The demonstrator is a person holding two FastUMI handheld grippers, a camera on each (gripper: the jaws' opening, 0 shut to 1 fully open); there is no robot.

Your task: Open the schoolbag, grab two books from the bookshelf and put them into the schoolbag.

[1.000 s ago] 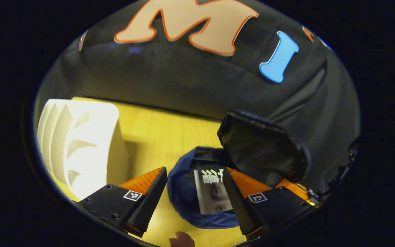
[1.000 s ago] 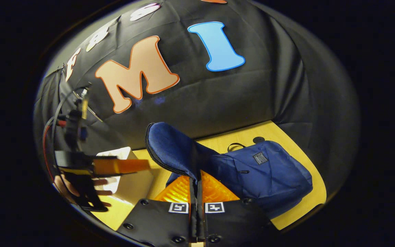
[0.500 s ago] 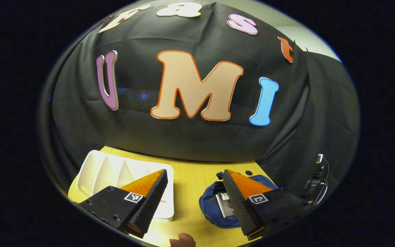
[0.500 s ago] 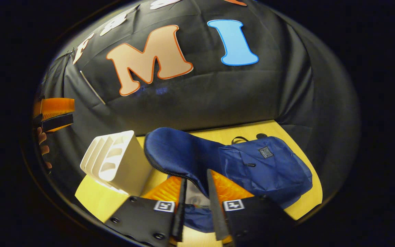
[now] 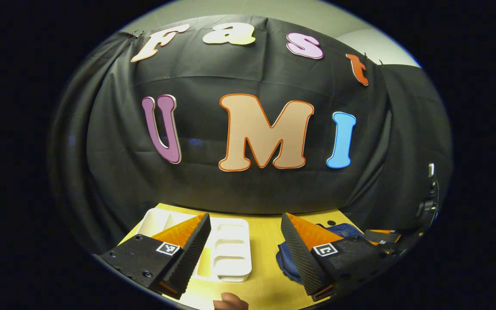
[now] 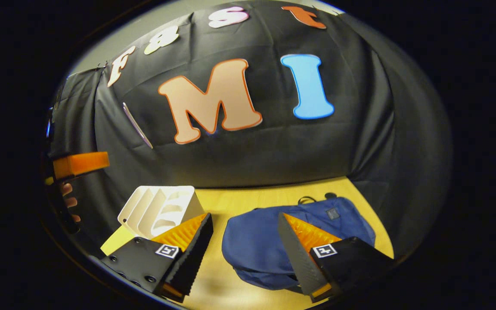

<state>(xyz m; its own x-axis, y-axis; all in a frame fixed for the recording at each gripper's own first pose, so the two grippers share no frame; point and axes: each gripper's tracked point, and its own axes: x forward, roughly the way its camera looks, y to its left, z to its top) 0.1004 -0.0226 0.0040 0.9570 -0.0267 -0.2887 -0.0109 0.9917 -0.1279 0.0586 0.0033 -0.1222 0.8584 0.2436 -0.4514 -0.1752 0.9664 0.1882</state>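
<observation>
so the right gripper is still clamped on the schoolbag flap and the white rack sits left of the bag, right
Not clamped: in the right gripper view the right gripper is open, its fingers spread above the blue schoolbag, whose flap lies down. The white bookshelf rack does sit left of the bag.

Blue schoolbag (image 6: 261, 245) lies flat on the yellow surface (image 6: 230, 202), flap down, small handle loop at far end. White bookshelf (image 6: 162, 209) w/ slots sits just to its left, slots look empty. Bag & shelf are near, not touching.
</observation>
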